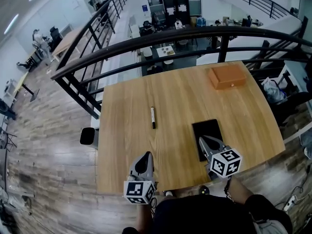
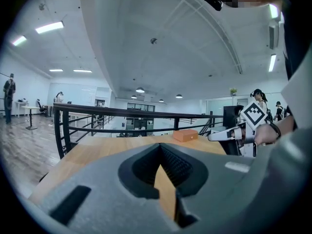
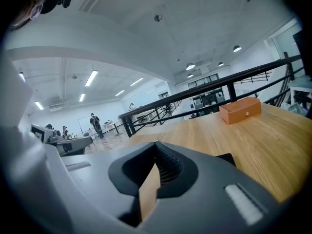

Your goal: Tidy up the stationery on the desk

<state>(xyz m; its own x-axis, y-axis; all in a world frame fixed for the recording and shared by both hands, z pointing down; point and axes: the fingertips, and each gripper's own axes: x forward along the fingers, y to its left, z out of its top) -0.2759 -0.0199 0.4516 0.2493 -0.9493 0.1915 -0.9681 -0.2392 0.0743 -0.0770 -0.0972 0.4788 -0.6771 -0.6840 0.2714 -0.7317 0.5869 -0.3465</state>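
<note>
My head view shows a marker pen (image 1: 153, 117) lying alone mid-desk, ahead of my left gripper (image 1: 146, 155). Neither gripper view catches it. My right gripper (image 1: 203, 140) hangs over the near end of a black pad (image 1: 206, 129), and its own view shows only the pad's corner. Both pairs of jaws are pressed together, empty. A wooden box (image 1: 227, 76) sits at the far right of the wooden desk (image 1: 126, 106), beside a black railing (image 1: 146, 40) overlooking an office floor.
</note>
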